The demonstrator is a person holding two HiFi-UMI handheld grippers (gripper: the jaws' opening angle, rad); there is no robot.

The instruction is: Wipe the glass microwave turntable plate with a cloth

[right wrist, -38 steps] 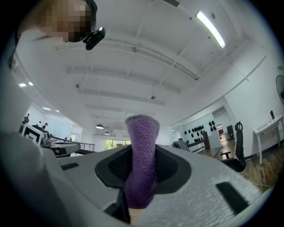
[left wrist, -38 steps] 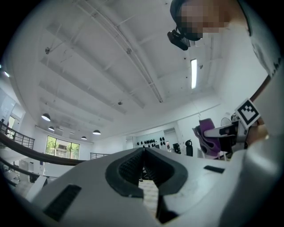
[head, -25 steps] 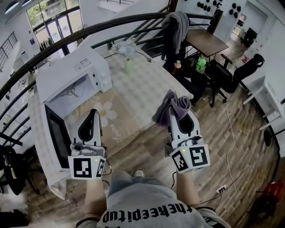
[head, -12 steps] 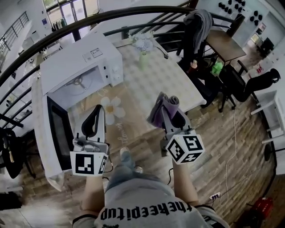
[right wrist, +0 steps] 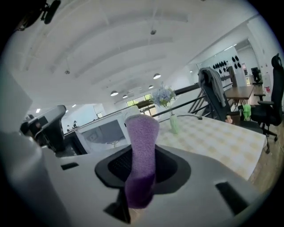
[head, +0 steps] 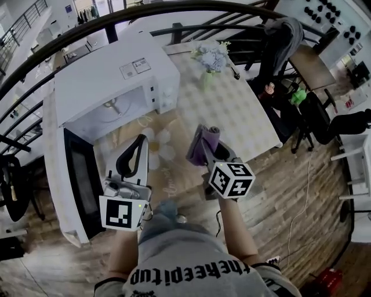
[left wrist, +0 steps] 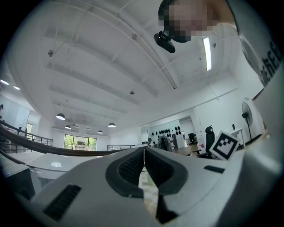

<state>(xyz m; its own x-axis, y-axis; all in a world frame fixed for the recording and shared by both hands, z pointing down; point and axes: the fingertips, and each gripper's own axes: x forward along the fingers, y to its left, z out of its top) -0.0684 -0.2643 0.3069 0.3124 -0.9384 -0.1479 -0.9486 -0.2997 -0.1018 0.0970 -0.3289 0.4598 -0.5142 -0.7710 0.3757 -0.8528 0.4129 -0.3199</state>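
Observation:
The white microwave [head: 116, 72] stands on the table's left with its door [head: 78, 185] swung open toward me. Its pale cavity [head: 110, 113] shows a small hub at the centre; I cannot make out the glass plate there. My right gripper [head: 206, 142] is shut on a folded purple cloth [head: 200, 148], held above the table's near edge. In the right gripper view the cloth [right wrist: 141, 150] sticks up from between the pads. My left gripper [head: 138, 145] hovers in front of the cavity, shut and empty; in its own view the left gripper [left wrist: 144, 153] has its pads touching.
A checked tablecloth [head: 232, 110] covers the table, with a flower-print mat [head: 165, 145] near me. A vase of pale flowers [head: 211, 58] stands at the far side. A curved black railing [head: 174, 11] runs behind. Chairs and a desk [head: 307, 64] stand to the right.
Both grippers and my body have come closer to the table and the microwave. The right gripper has swung left over the table edge with the cloth. The left gripper stays shut.

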